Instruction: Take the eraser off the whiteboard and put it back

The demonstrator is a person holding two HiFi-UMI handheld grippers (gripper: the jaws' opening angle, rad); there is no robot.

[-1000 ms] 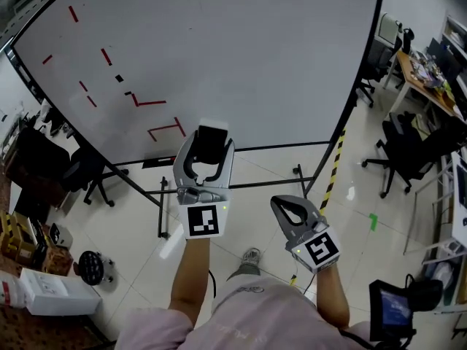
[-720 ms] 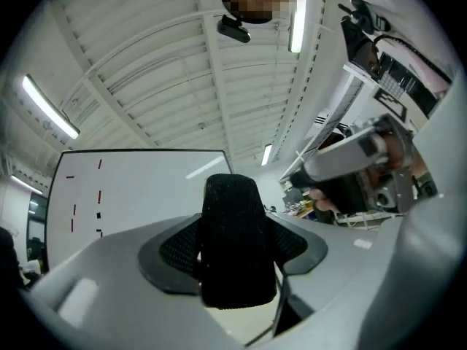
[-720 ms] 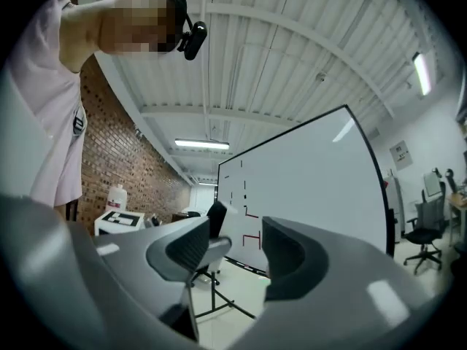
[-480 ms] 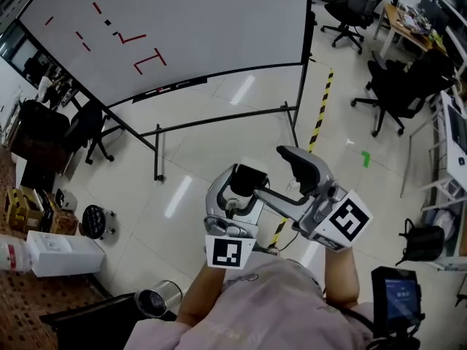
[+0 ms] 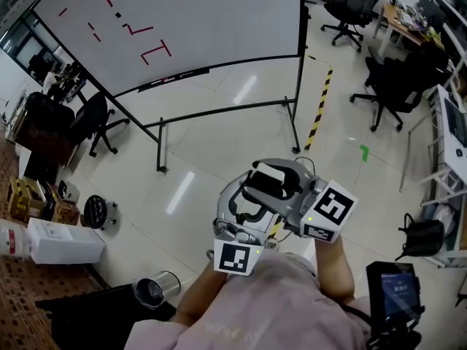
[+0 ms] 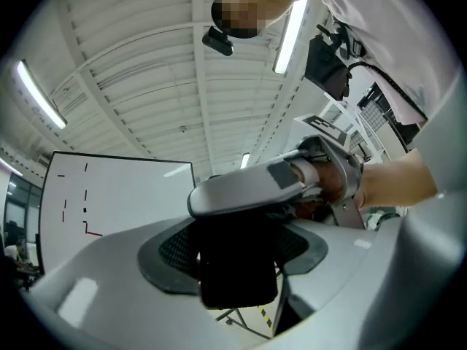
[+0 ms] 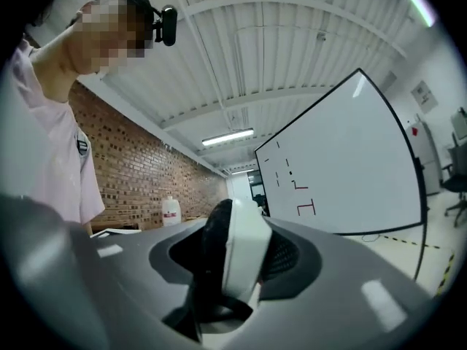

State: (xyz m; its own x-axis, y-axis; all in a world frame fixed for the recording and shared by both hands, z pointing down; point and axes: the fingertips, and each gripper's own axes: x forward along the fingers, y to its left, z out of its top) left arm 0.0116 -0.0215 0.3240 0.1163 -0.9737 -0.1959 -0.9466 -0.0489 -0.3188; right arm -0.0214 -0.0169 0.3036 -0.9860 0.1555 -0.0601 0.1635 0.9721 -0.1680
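step: likely handover, lower centre of head view | eraser [image 5: 268,179] clamped in left hand-held gripper [image 6: 237,265] | right hand-held gripper [image 7: 241,261] just closing, pads on eraser too | advice: confirm right grip before loosening left; then back to whiteboard [image 5: 204,20], upper left

Smooth white plastic eraser [image 5: 268,179], dark felt — glossy floor [image 5: 204,152].

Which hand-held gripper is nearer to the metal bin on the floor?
Left. The left hand-held gripper, gripping the eraser, sits toward the bin. The right hand-held gripper is on the far side; its jaws have just been closing on the same eraser.
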